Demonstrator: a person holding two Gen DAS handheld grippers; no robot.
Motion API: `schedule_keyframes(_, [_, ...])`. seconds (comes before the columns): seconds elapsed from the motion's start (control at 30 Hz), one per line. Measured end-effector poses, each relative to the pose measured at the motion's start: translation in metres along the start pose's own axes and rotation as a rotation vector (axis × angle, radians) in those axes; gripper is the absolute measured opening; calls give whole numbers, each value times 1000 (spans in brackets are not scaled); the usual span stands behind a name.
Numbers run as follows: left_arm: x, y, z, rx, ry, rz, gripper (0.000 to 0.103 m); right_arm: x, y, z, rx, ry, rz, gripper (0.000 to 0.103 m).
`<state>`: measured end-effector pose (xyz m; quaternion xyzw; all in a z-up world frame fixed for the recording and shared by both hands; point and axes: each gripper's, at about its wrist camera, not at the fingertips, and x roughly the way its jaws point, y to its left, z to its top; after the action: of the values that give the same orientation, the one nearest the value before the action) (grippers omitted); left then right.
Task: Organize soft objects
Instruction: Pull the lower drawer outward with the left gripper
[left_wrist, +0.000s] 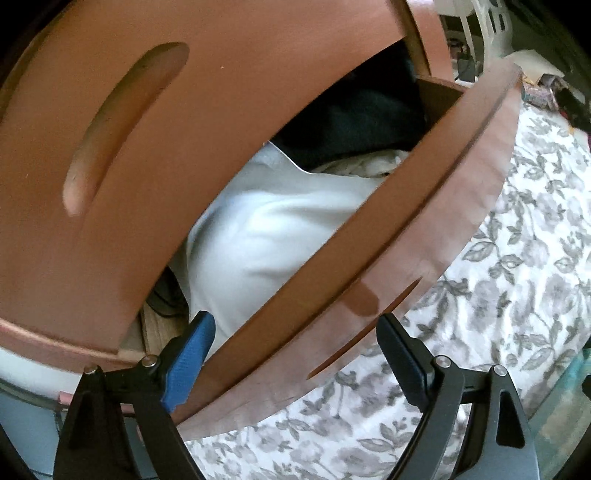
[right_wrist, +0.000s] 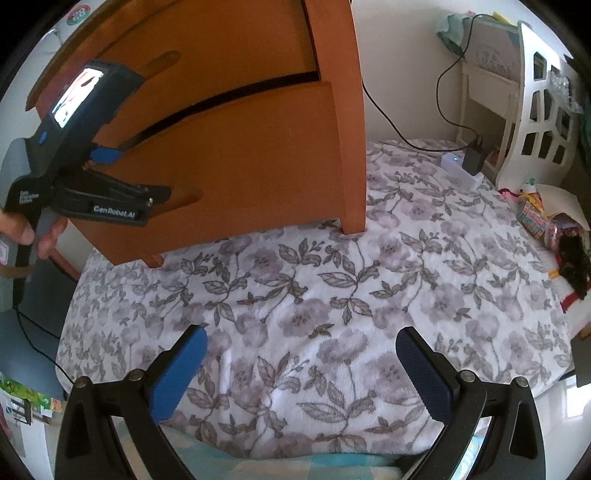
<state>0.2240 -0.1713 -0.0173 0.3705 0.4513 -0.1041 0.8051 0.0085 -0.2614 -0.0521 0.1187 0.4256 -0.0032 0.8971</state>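
A brown wooden chest of drawers (right_wrist: 236, 155) stands on the floral rug. Its lower drawer (left_wrist: 369, 258) is pulled partly out. Inside lie a white folded cloth (left_wrist: 273, 236), a dark cloth (left_wrist: 362, 118) and a cream one (left_wrist: 362, 166). My left gripper (left_wrist: 295, 325) is open and straddles the drawer's front panel, one finger inside by the white cloth, one outside at the handle slot. It also shows in the right wrist view (right_wrist: 107, 155), at the drawer front. My right gripper (right_wrist: 301, 343) is open and empty above the rug.
The floral rug (right_wrist: 332, 280) covers the floor. A white shelf unit (right_wrist: 535, 122) stands at the right with a charger and cable (right_wrist: 472, 155) beside it. Toys and papers (right_wrist: 546, 221) lie at the right edge. An upper drawer front (left_wrist: 129, 140) is above.
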Motion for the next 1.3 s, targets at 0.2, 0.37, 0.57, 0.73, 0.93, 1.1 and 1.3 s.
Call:
schedule_keyframes(0.2, [-12, -15, -8, 5, 1, -13, 89, -16, 8, -6, -16, -14, -3, 103])
schedule_keyframes(0.37, [-24, -23, -11, 6, -1, -31, 89, -28, 15, -10, -25, -22, -10, 103])
schedule_keyframes(0.57, [-37, -28, -13, 2, 0, -57, 89, -41, 22, -14, -38, -36, -14, 103])
schedule_keyframes(0.73, [-48, -36, -16, 7, -2, -77, 89, -50, 28, -17, -50, -42, -13, 103])
schedule_keyframes(0.93, [-53, -40, -22, 3, -13, -59, 90, -58, 31, -21, -61, -44, -13, 103])
schedule_keyframes(1.1, [-49, -35, -10, -27, -3, -74, 90, -64, 29, -23, -65, -42, -19, 103])
schedule_keyframes(1.3, [-51, -39, -8, -21, -12, -62, 90, -64, 27, -22, -63, -37, -27, 103])
